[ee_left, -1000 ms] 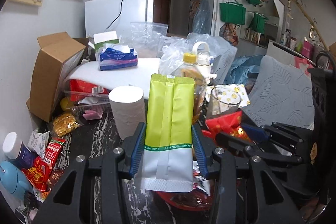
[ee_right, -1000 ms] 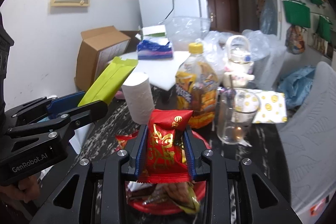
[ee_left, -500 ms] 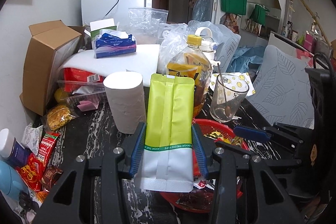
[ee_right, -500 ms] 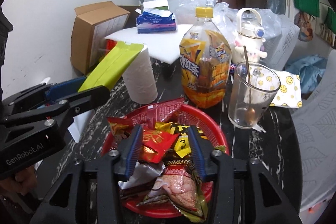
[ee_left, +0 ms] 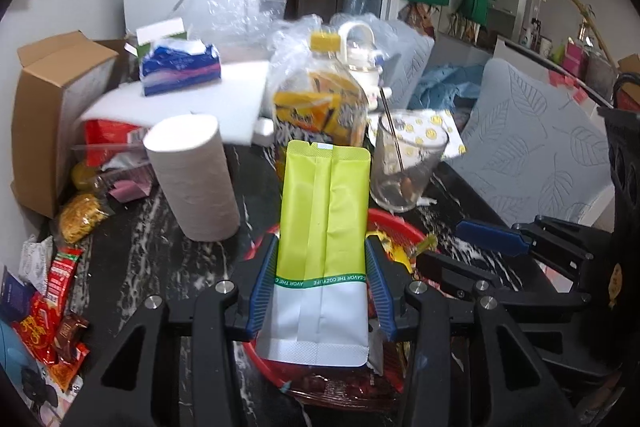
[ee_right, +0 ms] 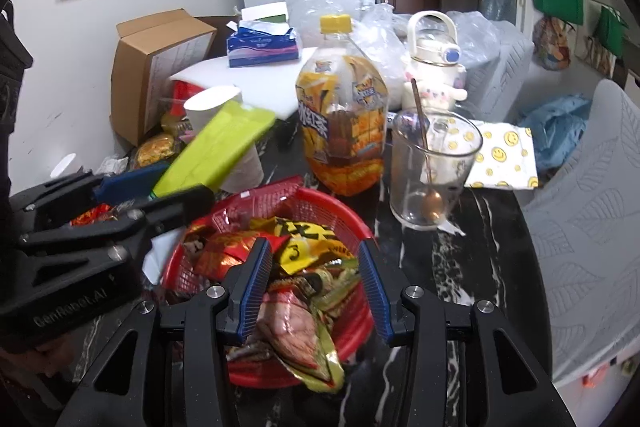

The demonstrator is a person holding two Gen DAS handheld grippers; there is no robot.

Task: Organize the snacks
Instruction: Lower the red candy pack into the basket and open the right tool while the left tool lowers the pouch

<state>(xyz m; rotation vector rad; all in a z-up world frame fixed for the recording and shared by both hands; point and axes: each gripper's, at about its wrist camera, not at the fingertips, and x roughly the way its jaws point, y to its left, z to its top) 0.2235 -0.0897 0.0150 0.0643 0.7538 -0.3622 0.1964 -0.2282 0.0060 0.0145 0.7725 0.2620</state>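
My left gripper (ee_left: pixel 322 263) is shut on a lime-green and white snack pouch (ee_left: pixel 324 247), held upright over the near left rim of the red basket (ee_left: pixel 404 227). The pouch also shows in the right wrist view (ee_right: pixel 218 151), tilted over the basket's left edge. My right gripper (ee_right: pixel 314 283) is open and empty above the red basket (ee_right: pixel 344 215), which holds several snack packets, among them a red packet (ee_right: pixel 224 255) and a yellow one (ee_right: pixel 304 239).
A paper roll (ee_left: pixel 192 179), an iced-tea bottle (ee_right: pixel 342 131) and a glass with a spoon (ee_right: pixel 432 167) stand behind the basket. More snacks (ee_left: pixel 52 303) lie at the far left. A cardboard box (ee_left: pixel 48 115) and tissue pack (ee_left: pixel 180 71) are behind.
My right gripper opened and let the red packet drop into the basket, then stayed open above it. My left gripper carried the green pouch forward over the basket.
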